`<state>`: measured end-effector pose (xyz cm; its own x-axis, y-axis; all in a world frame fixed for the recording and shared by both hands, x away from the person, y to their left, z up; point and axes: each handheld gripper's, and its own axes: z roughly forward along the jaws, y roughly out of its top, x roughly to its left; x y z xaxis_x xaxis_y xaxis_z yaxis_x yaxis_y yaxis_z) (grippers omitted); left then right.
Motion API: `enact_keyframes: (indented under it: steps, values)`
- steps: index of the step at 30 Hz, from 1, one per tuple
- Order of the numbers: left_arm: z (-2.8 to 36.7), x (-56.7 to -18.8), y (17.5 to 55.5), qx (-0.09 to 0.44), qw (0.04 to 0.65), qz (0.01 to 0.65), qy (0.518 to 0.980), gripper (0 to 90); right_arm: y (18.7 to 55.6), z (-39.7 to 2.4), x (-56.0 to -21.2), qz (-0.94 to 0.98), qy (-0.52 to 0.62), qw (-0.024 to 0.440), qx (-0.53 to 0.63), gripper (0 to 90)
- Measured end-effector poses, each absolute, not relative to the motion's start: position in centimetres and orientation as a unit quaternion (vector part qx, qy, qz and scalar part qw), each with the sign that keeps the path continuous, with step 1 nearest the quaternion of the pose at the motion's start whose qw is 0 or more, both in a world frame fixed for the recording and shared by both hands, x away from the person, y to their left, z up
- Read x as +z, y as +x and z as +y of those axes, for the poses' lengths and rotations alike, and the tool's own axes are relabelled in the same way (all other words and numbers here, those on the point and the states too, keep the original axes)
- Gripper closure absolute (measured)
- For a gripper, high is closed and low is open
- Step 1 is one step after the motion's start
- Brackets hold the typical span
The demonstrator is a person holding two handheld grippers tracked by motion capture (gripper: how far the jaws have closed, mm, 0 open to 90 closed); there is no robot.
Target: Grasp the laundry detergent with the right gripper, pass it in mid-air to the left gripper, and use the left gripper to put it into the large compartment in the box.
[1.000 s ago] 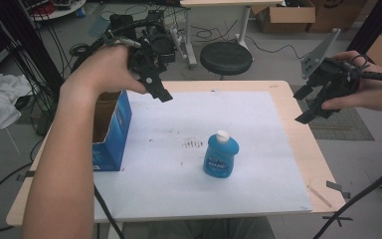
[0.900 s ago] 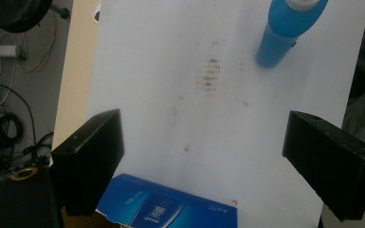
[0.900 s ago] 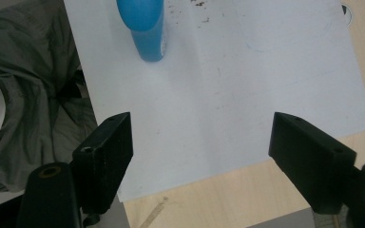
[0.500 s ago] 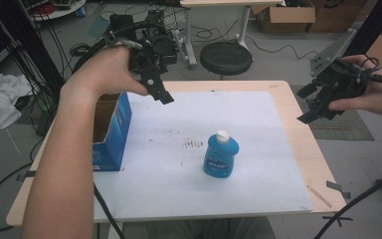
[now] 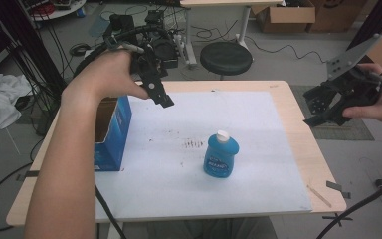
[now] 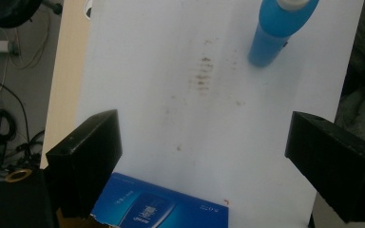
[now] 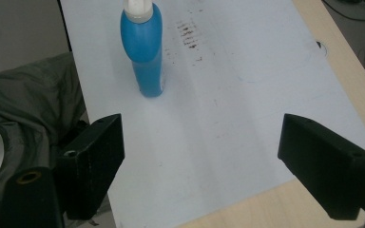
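A blue bottle (image 5: 221, 155) with a white cap stands upright near the middle of a white sheet (image 5: 258, 129). My left gripper (image 5: 160, 95) hangs over the sheet's far left part, open with nothing between its jaws, which opened a little wider within the last second. In the left gripper view the left gripper (image 6: 203, 130) looks down on the bottle (image 6: 275, 35) and an open blue box (image 6: 164, 209). My right gripper (image 5: 319, 111) is held off the table's right edge, empty, its jaws just having opened wide. In its own view the right gripper (image 7: 202, 126) faces the bottle (image 7: 143, 52).
The blue box (image 5: 113, 130) stands at the sheet's left edge, under my left forearm. The wooden table (image 5: 306, 149) shows bare along its right side. Behind it are a black stool (image 5: 226, 58), cables and cardboard boxes. A white cloth (image 5: 0, 107) lies on the floor at left.
My right gripper has drifted to the right, off past the table's edge, and its jaws stand wider. The left gripper and the bottle have kept still.
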<state>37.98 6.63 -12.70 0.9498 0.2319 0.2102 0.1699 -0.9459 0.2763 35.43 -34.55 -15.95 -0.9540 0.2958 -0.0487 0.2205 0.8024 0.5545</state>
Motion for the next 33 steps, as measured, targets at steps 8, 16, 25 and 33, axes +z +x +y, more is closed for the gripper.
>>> enact_keyframes:
  steps: [8,16,25,33]
  values:
    - [6.8,-12.9,37.8,0.115,0.127,0.109,0.979,12.6,34.8,-35.1,-18.1,0.935,0.133,0.068,0.322,16.0]
    - [7.0,-13.3,37.7,0.112,0.131,0.113,0.978,12.7,34.4,-35.2,-20.4,0.925,0.133,0.068,0.35,15.7]
    - [6.8,-13.9,37.8,0.106,0.129,0.111,0.98,12.8,34.1,-35.0,-23.3,0.91,0.135,0.055,0.389,15.5]
    - [6.7,-13.9,37.9,0.106,0.129,0.11,0.98,12.8,34.1,-34.0,-25.4,0.909,0.131,0.045,0.394,15.5]
